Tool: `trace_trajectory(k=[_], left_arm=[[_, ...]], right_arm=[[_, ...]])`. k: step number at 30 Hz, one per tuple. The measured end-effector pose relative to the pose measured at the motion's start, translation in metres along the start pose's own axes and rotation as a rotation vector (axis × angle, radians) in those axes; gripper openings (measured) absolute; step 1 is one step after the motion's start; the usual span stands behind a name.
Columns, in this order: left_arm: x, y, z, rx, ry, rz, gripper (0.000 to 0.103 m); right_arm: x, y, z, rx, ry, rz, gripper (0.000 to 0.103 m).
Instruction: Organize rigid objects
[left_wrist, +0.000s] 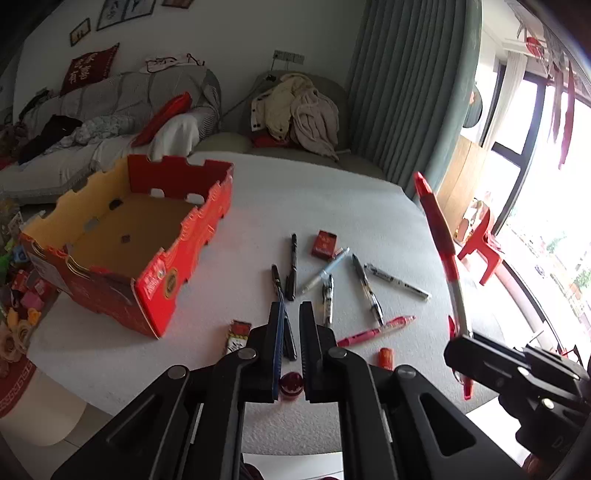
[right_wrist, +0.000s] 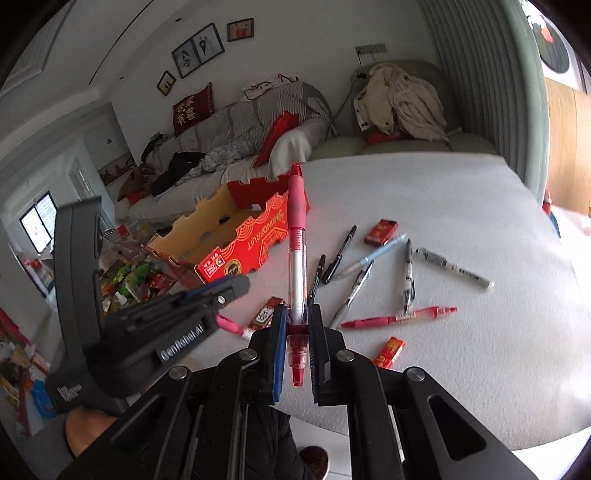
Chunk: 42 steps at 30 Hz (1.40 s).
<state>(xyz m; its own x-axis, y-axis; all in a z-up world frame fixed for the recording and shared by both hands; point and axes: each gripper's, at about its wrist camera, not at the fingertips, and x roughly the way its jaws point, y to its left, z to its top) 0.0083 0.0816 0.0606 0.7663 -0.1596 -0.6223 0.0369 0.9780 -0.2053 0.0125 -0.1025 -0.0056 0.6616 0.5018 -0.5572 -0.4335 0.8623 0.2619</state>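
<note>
Right gripper (right_wrist: 296, 325) was clenched on a red pen (right_wrist: 296, 236), jaws narrowed to the barrel's width. The pen stood lengthwise between them, its red grip and tip out ahead and its red clicker end back inside the gap. In the left wrist view the same pen (left_wrist: 441, 243) stood tilted and lifted clear of the worktop (left_wrist: 332, 206), gripped near its lower end by the right gripper (left_wrist: 466, 338).

Left gripper (left_wrist: 290, 314) hung just above the worktop with jaws parted by a narrow gap and nothing clamped. A black pen (left_wrist: 284, 314) lay on the worktop under the left jaw, and a small round red cap (left_wrist: 291, 384) showed in the gap farther back. Whether the jaws touched either, I could not tell.

Other pens lay loose on the white worktop ahead: a pink pen (left_wrist: 375, 331), a light blue pen (left_wrist: 325, 270), a white marker (left_wrist: 397, 281). A small red packet (left_wrist: 325, 244) lay just beyond them. An open red cardboard box (left_wrist: 155, 280) sat to the left, well apart from the pens.
</note>
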Motion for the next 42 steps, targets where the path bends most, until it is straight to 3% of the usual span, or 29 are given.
trace_trajectory(k=[4, 7, 8, 10, 11, 13, 17, 22, 31, 38, 39, 40, 41, 42], left_arm=[[-0.001, 0.014, 0.008, -0.019, 0.008, -0.017, 0.008], [0.028, 0.028, -0.003, -0.046, 0.148, 0.018, 0.008], [0.036, 0.032, -0.013, -0.067, 0.184, -0.003, 0.0], [0.046, 0.035, -0.028, -0.08, 0.202, 0.016, 0.0], [0.05, 0.035, -0.031, -0.085, 0.211, -0.011, 0.0], [0.048, 0.033, -0.027, -0.079, 0.201, -0.015, 0.0], [0.018, 0.028, 0.001, -0.032, 0.095, 0.001, 0.0], [0.014, 0.036, 0.015, -0.021, 0.088, 0.008, 0.0], [0.07, 0.0, 0.018, 0.101, 0.201, -0.013, 0.0], [0.14, 0.003, 0.018, 0.048, 0.351, 0.019, 0.0], [0.15, 0.0, 0.016, 0.042, 0.37, 0.033, 0.001], [0.154, 0.0, 0.016, 0.042, 0.376, 0.037, 0.012], [0.155, -0.002, 0.017, 0.054, 0.353, 0.045, 0.031], [0.158, -0.004, 0.017, 0.062, 0.367, 0.053, 0.034]], right_arm=[[0.001, 0.001, 0.002, -0.021, 0.004, -0.016, 0.012], [0.011, -0.007, -0.005, 0.006, 0.036, -0.025, 0.012], [0.013, -0.008, -0.009, 0.01, 0.041, -0.023, 0.012], [0.014, -0.01, -0.011, 0.021, 0.04, -0.025, 0.012], [0.015, -0.011, -0.012, 0.023, 0.044, -0.02, 0.012], [0.015, -0.012, -0.012, 0.017, 0.047, -0.023, 0.012], [0.014, -0.013, -0.011, 0.018, 0.039, -0.015, 0.012], [0.017, -0.01, -0.011, 0.005, 0.038, -0.005, 0.012], [0.036, -0.03, 0.02, 0.024, 0.036, -0.025, 0.012], [0.036, -0.055, 0.028, 0.081, 0.012, -0.02, 0.012], [0.038, -0.059, 0.028, 0.087, 0.015, -0.018, 0.012], [0.04, -0.061, 0.027, 0.089, 0.02, -0.015, 0.012], [0.042, -0.063, 0.027, 0.087, 0.023, -0.018, 0.012], [0.044, -0.065, 0.025, 0.082, 0.025, -0.025, 0.012]])
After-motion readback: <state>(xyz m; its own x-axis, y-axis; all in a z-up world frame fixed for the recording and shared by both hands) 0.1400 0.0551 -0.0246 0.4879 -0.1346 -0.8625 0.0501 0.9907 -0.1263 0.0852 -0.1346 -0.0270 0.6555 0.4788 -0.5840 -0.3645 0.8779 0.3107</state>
